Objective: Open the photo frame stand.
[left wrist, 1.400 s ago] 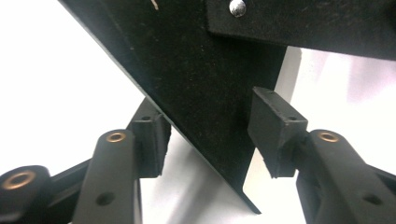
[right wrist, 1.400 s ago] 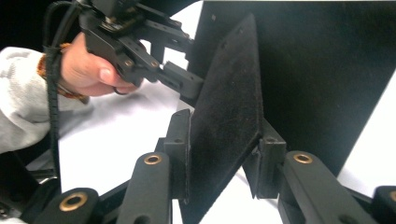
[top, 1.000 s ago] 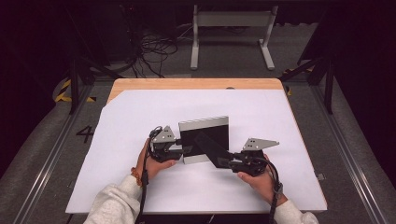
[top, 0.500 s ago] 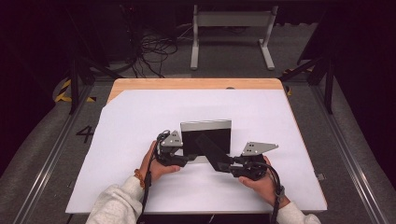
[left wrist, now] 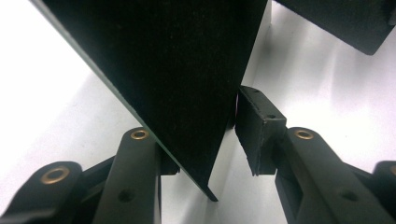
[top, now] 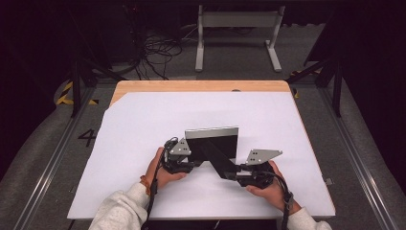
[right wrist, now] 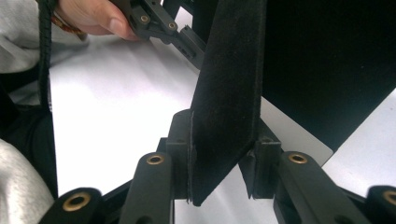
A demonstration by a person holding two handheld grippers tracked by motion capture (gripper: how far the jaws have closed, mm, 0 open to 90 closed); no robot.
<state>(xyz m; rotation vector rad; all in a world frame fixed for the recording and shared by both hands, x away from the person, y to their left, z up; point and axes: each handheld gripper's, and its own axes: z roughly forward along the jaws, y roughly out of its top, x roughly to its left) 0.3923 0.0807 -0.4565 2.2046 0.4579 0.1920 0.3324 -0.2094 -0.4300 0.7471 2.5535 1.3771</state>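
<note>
High view puts my two forearms at the bottom edge, both in pale sleeves, reaching forward onto the white sheet [top: 143, 124] that covers the wooden table [top: 201, 86]. My left hand [top: 160, 170] wraps its gripper from the side, wrist turned a little inward, with the left gripper [top: 194, 163] aimed to the right at the lower left corner of the black panel [top: 213, 148]. My right hand [top: 265, 187] cups its tool from below and behind, and the right gripper [top: 229, 172] points left and slightly away from me, meeting the dark strip that runs diagonally down from the panel. The grey three-cornered plates sit on top of both tools.

In the left gripper view the panel [left wrist: 177, 70] stands between my jaws: it lies against the left jaw, while the right pad [left wrist: 257, 130] stands just off its edge with a sliver of white showing. Those jaws have just been closing around it, and the pad is not pressing yet.

In the right gripper view my jaws are narrowed onto the dark strip [right wrist: 229, 93], both pads against its faces, so I am holding it there. Farther off in that view my left hand [right wrist: 93, 16] and its gripper sit at the panel's other side.

Beyond the table, cables and a grey metal stand [top: 237, 28] lie on the floor.
</note>
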